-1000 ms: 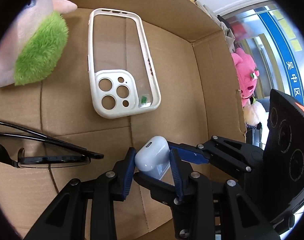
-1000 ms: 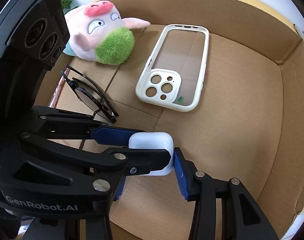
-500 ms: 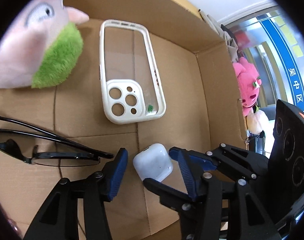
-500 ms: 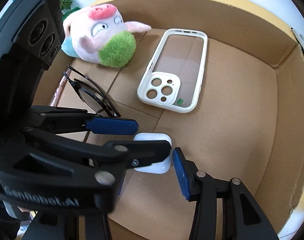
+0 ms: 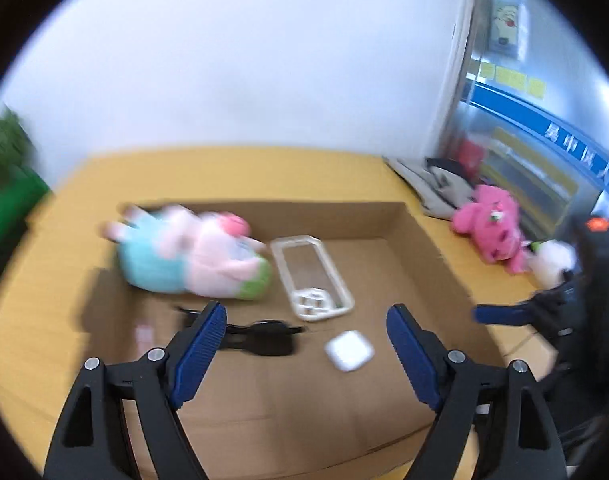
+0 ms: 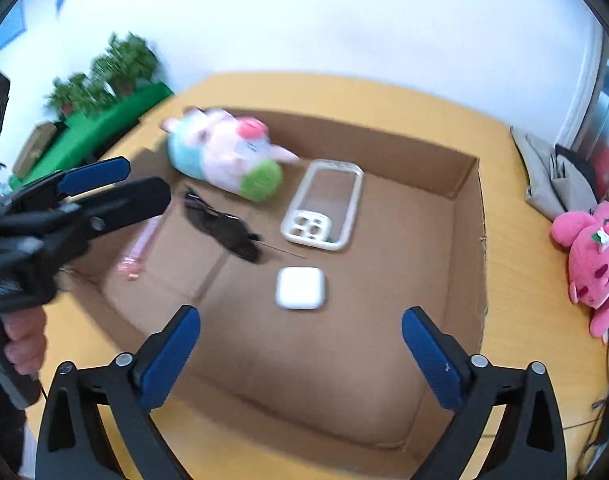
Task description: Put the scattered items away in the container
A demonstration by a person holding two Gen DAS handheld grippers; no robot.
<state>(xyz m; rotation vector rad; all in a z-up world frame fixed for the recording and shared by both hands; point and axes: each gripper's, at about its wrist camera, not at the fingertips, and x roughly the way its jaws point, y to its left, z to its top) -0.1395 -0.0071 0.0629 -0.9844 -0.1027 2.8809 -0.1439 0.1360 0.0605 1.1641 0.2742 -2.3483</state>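
Note:
A shallow cardboard box (image 5: 428,240) (image 6: 468,248) sits on the yellow table. In it lie a white earbud case (image 5: 349,350) (image 6: 301,288), a cream phone case (image 5: 311,283) (image 6: 324,210), black glasses (image 5: 260,334) (image 6: 224,232), a pink pig plush (image 5: 192,258) (image 6: 228,152) and a pink strip (image 6: 140,248). My left gripper (image 5: 306,336) is open and empty, raised above the box; it also shows in the right wrist view (image 6: 144,184). My right gripper (image 6: 300,340) is open and empty above the near edge of the box; its fingers (image 5: 500,314) show in the left wrist view.
A bright pink plush (image 5: 492,228) (image 6: 592,256) lies on the table right of the box, with a small white plush (image 5: 552,262) beside it. A grey bag (image 5: 436,184) (image 6: 552,176) sits at the far right. Green plants (image 6: 104,76) stand at the left.
My left gripper let go of the white earbud case, which now rests on the box floor. Both grippers opened wide and pulled up and back from the box.

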